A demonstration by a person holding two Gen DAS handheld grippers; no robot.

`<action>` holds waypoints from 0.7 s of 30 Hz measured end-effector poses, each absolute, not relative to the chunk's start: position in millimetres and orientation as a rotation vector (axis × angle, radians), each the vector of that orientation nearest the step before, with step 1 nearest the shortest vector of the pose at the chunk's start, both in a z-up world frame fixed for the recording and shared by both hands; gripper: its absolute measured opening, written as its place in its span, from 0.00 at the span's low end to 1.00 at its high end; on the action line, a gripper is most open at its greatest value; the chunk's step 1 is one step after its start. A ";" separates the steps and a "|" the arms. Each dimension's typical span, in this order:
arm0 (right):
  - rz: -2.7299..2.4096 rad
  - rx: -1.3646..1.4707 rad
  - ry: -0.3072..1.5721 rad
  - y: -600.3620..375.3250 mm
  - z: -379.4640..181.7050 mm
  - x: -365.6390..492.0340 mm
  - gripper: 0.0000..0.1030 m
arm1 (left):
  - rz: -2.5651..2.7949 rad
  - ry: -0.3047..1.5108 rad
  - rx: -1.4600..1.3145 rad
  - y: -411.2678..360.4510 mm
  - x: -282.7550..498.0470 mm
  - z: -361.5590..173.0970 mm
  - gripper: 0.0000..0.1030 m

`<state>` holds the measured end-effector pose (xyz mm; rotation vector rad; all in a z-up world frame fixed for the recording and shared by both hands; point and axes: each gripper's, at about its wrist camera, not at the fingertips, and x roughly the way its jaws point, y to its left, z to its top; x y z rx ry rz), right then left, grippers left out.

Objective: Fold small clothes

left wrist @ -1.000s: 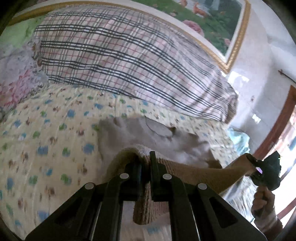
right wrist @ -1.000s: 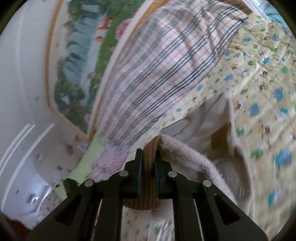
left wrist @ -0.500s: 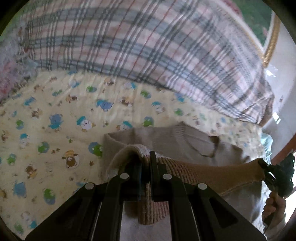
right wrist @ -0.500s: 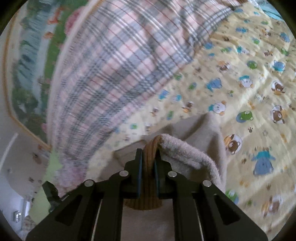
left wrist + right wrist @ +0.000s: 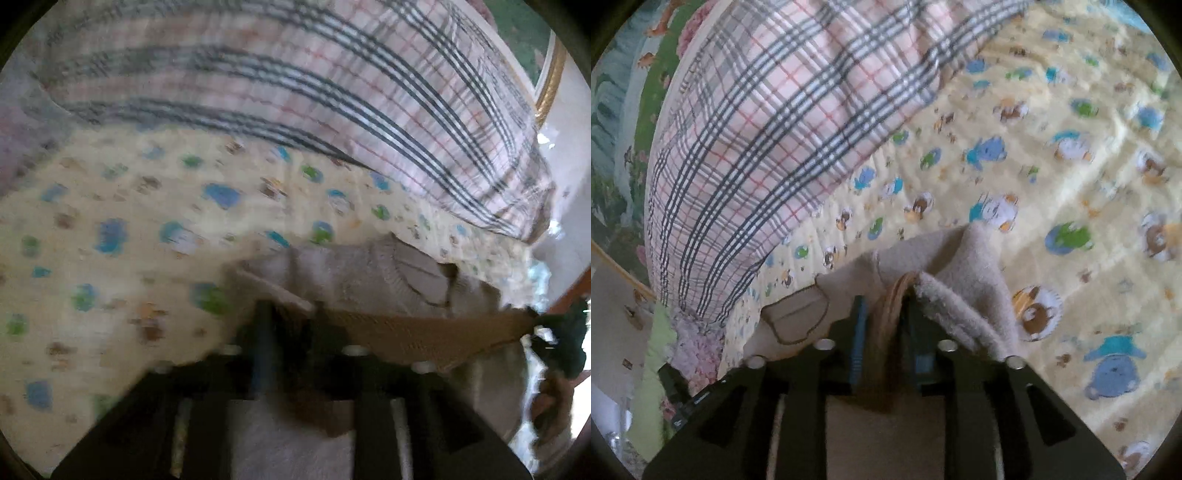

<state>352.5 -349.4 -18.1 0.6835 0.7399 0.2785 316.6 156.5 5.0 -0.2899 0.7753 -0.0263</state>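
- Left wrist view, blurred: left gripper [image 5: 291,314] at lower centre, jaws opening, the brown ribbed hem [image 5: 417,332] of a small beige sweater [image 5: 369,273] between its fingers; pad contact cannot be told.
- Sweater lies at centre right on a yellow animal-print quilt [image 5: 129,221], neckline facing up.
- Plaid bedding [image 5: 295,92] fills the upper frame.
- Right gripper [image 5: 554,332] shows at the right edge, at the hem's far end, a hand [image 5: 550,406] below it.
- Right wrist view: right gripper [image 5: 884,314] at lower centre, jaws opening, brown hem [image 5: 897,295] standing loosely between the fingers.
- Fleecy sweater fabric [image 5: 964,258] drapes over the right finger, resting on the quilt [image 5: 1071,110].
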 end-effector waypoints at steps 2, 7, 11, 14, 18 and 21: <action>0.275 0.682 0.700 -355.3 -6.7 342.6 0.47 | 0.068 0.723 -0.240 160.9 299.1 18.8 0.70; 0.407 0.544 0.670 -326.5 17.3 312.0 0.47 | -0.164 0.715 -0.207 121.1 249.8 35.6 0.70; 0.580 0.228 0.763 -254.5 12.2 296.2 0.47 | -0.383 0.796 -0.048 46.9 232.1 19.2 0.70; 0.746 0.098 0.885 -204.9 -6.0 298.9 0.47 | -0.435 0.859 0.046 9.9 240.3 0.4 0.69; 0.764 0.014 1.015 -178.1 -33.3 322.7 0.47 | -0.347 0.933 0.060 16.2 277.9 -22.6 0.64; 0.710 0.050 1.035 -187.0 -46.1 347.4 0.47 | -0.286 0.922 0.026 44.2 305.4 -23.9 0.60</action>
